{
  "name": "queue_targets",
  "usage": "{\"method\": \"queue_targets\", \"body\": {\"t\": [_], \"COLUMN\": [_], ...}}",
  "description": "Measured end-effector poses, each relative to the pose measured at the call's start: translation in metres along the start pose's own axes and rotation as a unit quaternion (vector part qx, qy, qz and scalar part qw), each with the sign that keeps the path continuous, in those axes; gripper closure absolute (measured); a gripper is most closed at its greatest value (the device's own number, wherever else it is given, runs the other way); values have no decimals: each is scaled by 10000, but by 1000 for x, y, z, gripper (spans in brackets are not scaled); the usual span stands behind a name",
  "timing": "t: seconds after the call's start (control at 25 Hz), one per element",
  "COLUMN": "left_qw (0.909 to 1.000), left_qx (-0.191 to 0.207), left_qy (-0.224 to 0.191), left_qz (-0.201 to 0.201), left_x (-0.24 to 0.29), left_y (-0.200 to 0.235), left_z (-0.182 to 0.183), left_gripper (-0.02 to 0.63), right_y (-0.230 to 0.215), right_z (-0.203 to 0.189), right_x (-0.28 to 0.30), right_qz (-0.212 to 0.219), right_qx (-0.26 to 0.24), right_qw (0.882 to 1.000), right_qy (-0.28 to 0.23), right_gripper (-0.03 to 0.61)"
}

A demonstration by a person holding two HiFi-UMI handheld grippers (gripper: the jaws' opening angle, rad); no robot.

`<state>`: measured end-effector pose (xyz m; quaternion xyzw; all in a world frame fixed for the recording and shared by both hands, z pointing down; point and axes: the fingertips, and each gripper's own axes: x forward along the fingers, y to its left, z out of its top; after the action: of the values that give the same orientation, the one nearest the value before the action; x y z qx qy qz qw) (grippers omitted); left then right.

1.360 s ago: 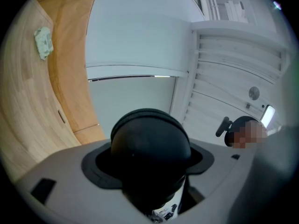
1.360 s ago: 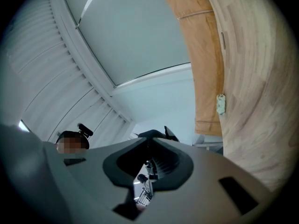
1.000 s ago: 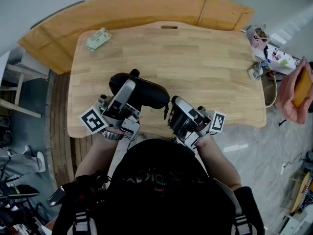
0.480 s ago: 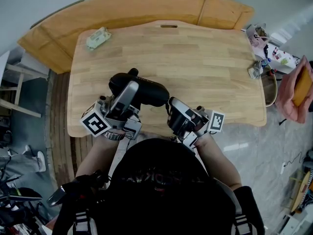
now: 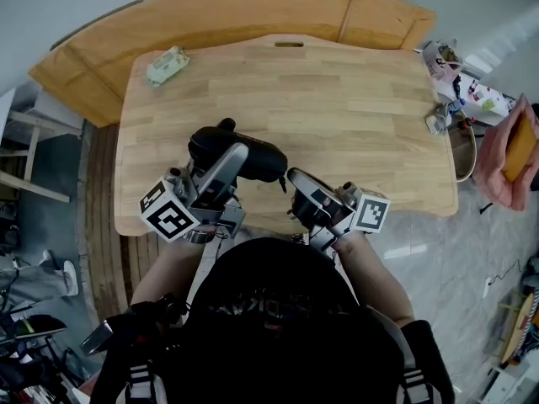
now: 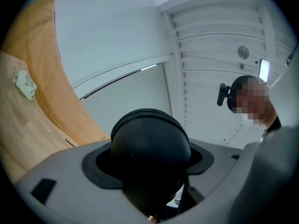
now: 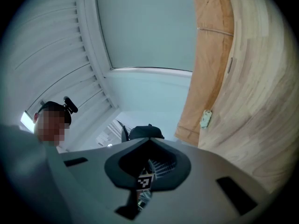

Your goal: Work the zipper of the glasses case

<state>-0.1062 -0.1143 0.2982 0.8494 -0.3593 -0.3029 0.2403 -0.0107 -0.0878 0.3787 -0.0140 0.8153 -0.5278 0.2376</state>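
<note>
The black oval glasses case (image 5: 253, 151) is held just above the table's near edge. My left gripper (image 5: 229, 167) is shut on its left part; in the left gripper view the case's rounded end (image 6: 150, 146) fills the gap between the jaws. My right gripper (image 5: 291, 178) is shut, its tip at the case's right end. A small black pull tab (image 5: 284, 186) hangs right beside that tip; whether the pads pinch it is hidden. In the right gripper view the case (image 7: 145, 132) shows just past the closed right gripper (image 7: 148, 141).
The wooden table (image 5: 354, 99) has a curved wooden bench (image 5: 210, 15) behind it. A green-white packet (image 5: 166, 66) lies at its far left. Small clutter (image 5: 459, 82) sits off the right edge. A person (image 6: 247, 101) stands by the white slatted wall.
Both grippers have rolled: the left marker cube has turned and the right one now faces up more. The case has shifted slightly away from me. Both grips look the same.
</note>
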Motion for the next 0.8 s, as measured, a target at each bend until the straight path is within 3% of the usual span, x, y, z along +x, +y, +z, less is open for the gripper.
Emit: {"method": "queue_targets", "body": {"t": [0.28, 0.48, 0.68, 0.8], "left_qw": [9900, 9627, 9533, 9410], "left_qx": [1310, 2498, 2756, 3077], "left_qy": [482, 997, 1173, 1344], "left_qz": [204, 286, 378, 432], "left_x": [9, 16, 17, 19], "left_y": [-12, -20, -16, -14], "left_z": [-13, -32, -39, -46], "left_gripper": [258, 258, 258, 258], "right_y": [-3, 3, 2, 2], "right_z": [-2, -10, -15, -16], "right_x": [-3, 2, 5, 8], "right_qz": [-205, -138, -91, -52], "right_qx": [-271, -419, -402, -382], "right_qw": [9993, 9984, 9980, 9977], "right_qy": [145, 359, 488, 553], "right_gripper": [563, 563, 563, 563]}}
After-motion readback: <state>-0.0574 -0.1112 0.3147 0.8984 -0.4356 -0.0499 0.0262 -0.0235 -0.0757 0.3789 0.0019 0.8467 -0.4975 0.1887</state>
